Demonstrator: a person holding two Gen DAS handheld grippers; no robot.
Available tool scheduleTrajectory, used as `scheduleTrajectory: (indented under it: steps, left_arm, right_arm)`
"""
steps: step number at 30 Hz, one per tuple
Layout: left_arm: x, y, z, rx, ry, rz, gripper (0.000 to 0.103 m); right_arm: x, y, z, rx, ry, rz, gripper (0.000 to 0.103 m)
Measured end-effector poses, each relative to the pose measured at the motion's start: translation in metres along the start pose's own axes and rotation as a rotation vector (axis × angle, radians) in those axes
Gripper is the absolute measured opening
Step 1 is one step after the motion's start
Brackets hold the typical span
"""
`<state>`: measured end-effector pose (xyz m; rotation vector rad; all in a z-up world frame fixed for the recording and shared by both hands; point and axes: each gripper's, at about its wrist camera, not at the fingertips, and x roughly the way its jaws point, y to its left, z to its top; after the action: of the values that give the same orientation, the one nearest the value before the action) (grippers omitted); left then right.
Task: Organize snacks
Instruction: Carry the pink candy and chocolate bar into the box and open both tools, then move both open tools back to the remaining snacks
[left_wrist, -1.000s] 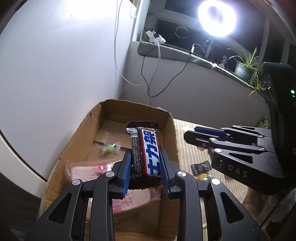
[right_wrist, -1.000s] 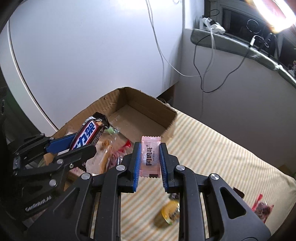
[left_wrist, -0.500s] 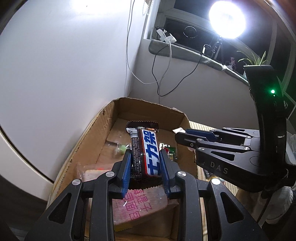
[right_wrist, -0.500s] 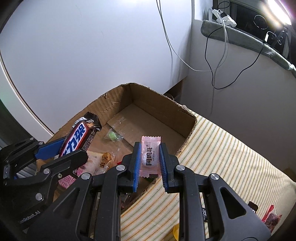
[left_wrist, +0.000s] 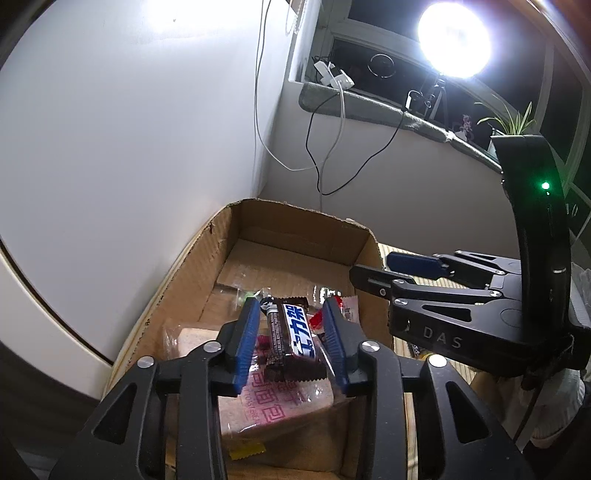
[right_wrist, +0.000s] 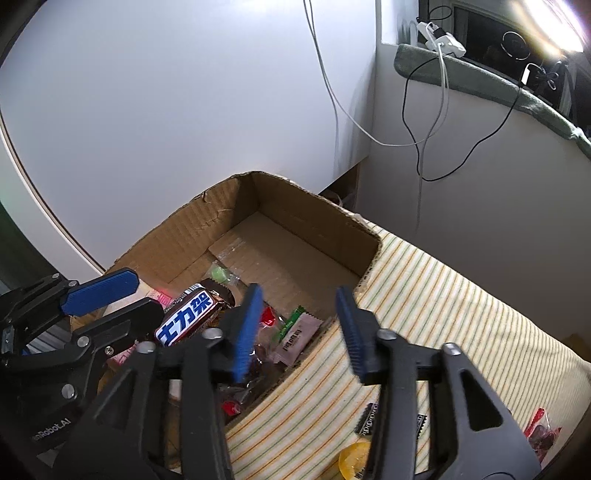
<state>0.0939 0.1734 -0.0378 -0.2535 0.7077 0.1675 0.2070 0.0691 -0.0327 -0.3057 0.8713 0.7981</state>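
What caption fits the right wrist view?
Right gripper, jaws just opened and empty, above the cardboard box holding the pink packet.

— Containers? 
— One cardboard box (right_wrist: 303, 206).
— Contents, as far as visible?
— One chocolate bar (left_wrist: 293, 334), one green candy (right_wrist: 218, 274), one pink sachet (right_wrist: 297, 338), one large toast packet (left_wrist: 273, 402); further wrappers partly hidden, uncounted.
— Outside the box?
— One yellow piece (right_wrist: 354, 456), one black sachet (right_wrist: 369, 419), one red wrapper (right_wrist: 541, 432).
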Motion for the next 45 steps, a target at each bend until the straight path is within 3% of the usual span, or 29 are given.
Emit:
scheduleTrajectory:
  steps: [2,7,22,33,39,45]
  left_arm:
    - [-0.001,-0.001,0.0,0.001,-0.003,0.002,0.046]
    - [-0.008,-0.004,-0.001,0.003,-0.017,0.006,0.055]
    - [-0.033,-0.036,-0.008,0.031,-0.052,-0.043,0.056]
    - [-0.038,-0.072,-0.02,0.068,-0.048,-0.111,0.056]
    - [-0.029,-0.095,-0.034,0.097,-0.013,-0.161,0.056]
    - [-0.011,-0.115,-0.048,0.106,0.045,-0.214,0.055]
  right_arm:
    - [-0.004,-0.001,0.0,0.002,-0.01,-0.004,0.066]
    - [-0.017,-0.005,-0.001,0.015,-0.039,-0.026,0.078]
    - [-0.064,-0.026,-0.026,0.045,-0.089,-0.065,0.078]
    - [-0.101,-0.061,-0.064,0.092,-0.11,-0.106,0.078]
    - [-0.118,-0.087,-0.1,0.103,-0.112,-0.175,0.078]
    - [-0.121,-0.114,-0.132,0.146,-0.055,-0.201,0.078]
